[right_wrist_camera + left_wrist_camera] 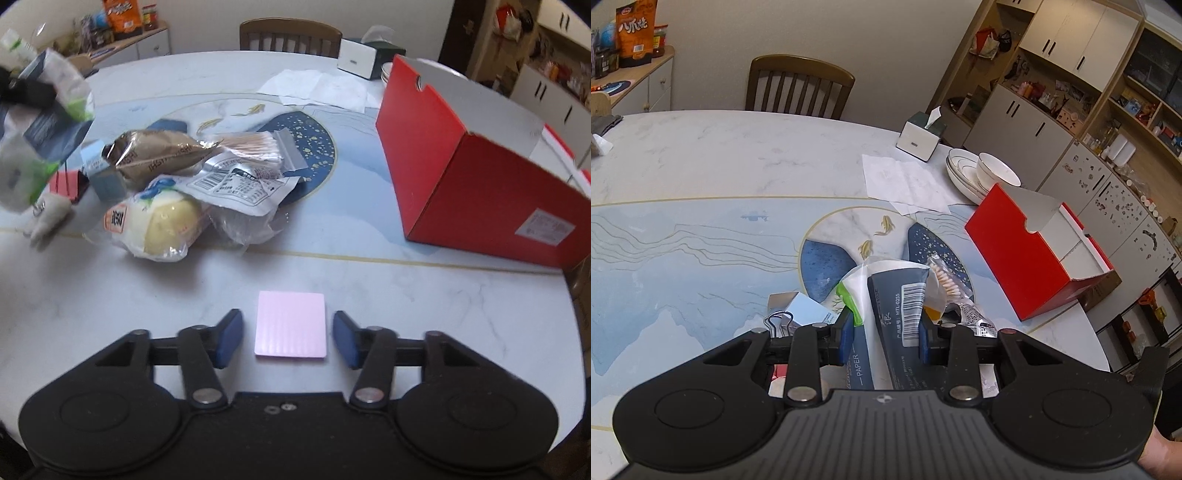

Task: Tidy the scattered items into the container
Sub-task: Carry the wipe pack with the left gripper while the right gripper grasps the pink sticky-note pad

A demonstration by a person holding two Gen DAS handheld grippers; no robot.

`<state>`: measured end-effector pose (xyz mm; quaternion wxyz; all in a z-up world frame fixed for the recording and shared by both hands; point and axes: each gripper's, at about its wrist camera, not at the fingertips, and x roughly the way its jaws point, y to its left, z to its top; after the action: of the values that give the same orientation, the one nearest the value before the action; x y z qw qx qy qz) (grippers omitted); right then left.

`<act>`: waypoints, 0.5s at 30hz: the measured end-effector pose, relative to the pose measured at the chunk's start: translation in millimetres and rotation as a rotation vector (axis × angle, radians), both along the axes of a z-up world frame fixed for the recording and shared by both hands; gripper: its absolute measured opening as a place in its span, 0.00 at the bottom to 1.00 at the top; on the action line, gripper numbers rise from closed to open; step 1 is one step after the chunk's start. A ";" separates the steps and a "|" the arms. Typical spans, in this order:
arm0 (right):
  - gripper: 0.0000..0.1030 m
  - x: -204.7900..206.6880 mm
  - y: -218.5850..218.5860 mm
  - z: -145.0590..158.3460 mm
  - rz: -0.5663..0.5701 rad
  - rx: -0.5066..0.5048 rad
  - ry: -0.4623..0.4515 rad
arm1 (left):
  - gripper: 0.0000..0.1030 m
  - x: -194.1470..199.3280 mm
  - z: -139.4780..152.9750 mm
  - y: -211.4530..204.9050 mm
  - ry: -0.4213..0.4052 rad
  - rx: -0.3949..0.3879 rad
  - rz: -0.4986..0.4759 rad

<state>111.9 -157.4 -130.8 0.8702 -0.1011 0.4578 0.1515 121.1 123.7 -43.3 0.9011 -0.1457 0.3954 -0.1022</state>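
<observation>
The left gripper (884,328) is clamped on a tissue pack (886,314) above the counter (701,166), so carry it level to the red box (1034,258), while the right gripper (288,338) stands apart around a pink pad (291,324).

Marble table (147,295) — red box (461,177), pink pad (291,325), snack packets (159,155), tissue box (919,138), bowls (982,173)
</observation>
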 end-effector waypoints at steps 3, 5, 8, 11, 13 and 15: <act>0.39 1.3 -0.2 1.2 0.002 0.007 0.008 | 0.31 -1.6 1.3 -2.5 -0.005 0.002 -0.007; 0.38 0.5 -1.8 3.1 -0.005 0.007 0.001 | 0.31 -2.6 2.2 -5.2 -0.008 0.009 -0.014; 0.38 0.3 -9.2 11.8 -0.027 0.043 0.001 | 0.31 -2.9 3.1 -10.2 -0.007 0.013 -0.025; 0.38 -1.5 -17.0 26.7 -0.031 0.056 -0.024 | 0.31 -2.5 6.5 -17.1 -0.011 0.011 -0.041; 0.38 -1.4 -22.8 38.0 -0.033 0.069 -0.036 | 0.31 -2.4 9.9 -23.8 -0.019 0.016 -0.054; 0.38 -1.1 -29.4 49.4 -0.026 0.077 -0.051 | 0.31 -1.7 13.2 -31.9 -0.027 0.022 -0.065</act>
<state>110.9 -186.8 -81.3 0.8867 -0.0655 0.4307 0.1551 119.4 91.9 -30.1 0.9041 -0.1215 0.3890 -0.1288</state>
